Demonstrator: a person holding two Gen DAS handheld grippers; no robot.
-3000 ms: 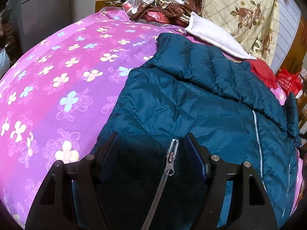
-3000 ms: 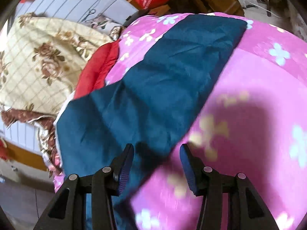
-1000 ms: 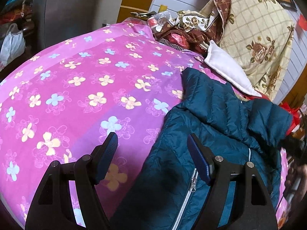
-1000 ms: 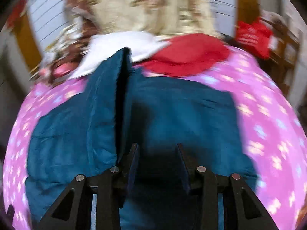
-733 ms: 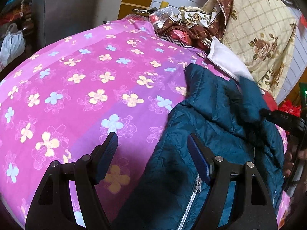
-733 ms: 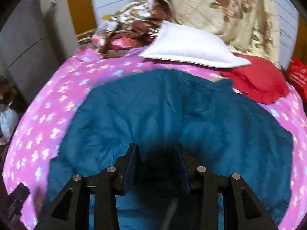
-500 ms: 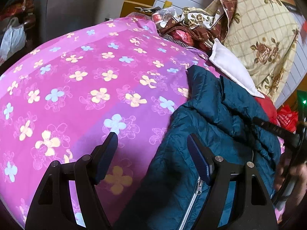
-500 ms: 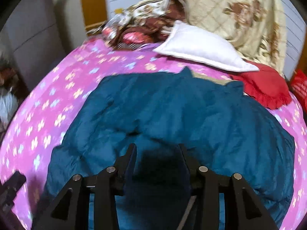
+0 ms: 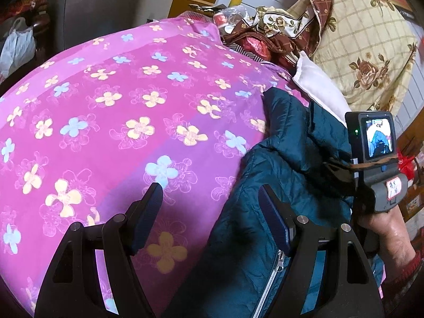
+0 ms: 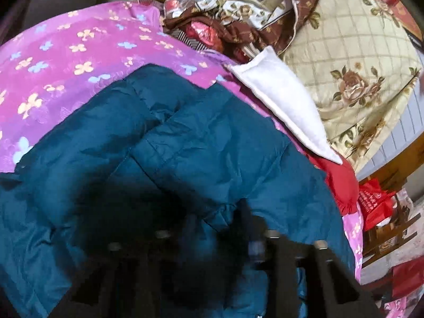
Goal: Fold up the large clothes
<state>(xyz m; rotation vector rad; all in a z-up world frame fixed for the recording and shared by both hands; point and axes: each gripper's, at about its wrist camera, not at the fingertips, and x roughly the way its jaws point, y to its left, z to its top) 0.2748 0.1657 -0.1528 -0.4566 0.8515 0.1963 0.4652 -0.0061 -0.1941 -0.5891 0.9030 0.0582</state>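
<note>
While one jacket (image 9: 288, 164) lies rumpled, one left gripper (image 9: 212, 209) (jaws apart) hovers.

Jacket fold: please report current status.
Left gripper open, empty, at jacket edge. Right gripper blurred, state unclear. Teal puffer jacket on floral bedspread. White pillow beside.

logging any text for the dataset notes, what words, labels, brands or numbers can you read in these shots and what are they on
None can be read.
White sticker, red border, on the right gripper's handle: dark marks, too small to read.
Red bag beside the bed: pale print, too blurred to read.
Camera screen: live image only, no legible text.
Teal jacket: no label visible.
</note>
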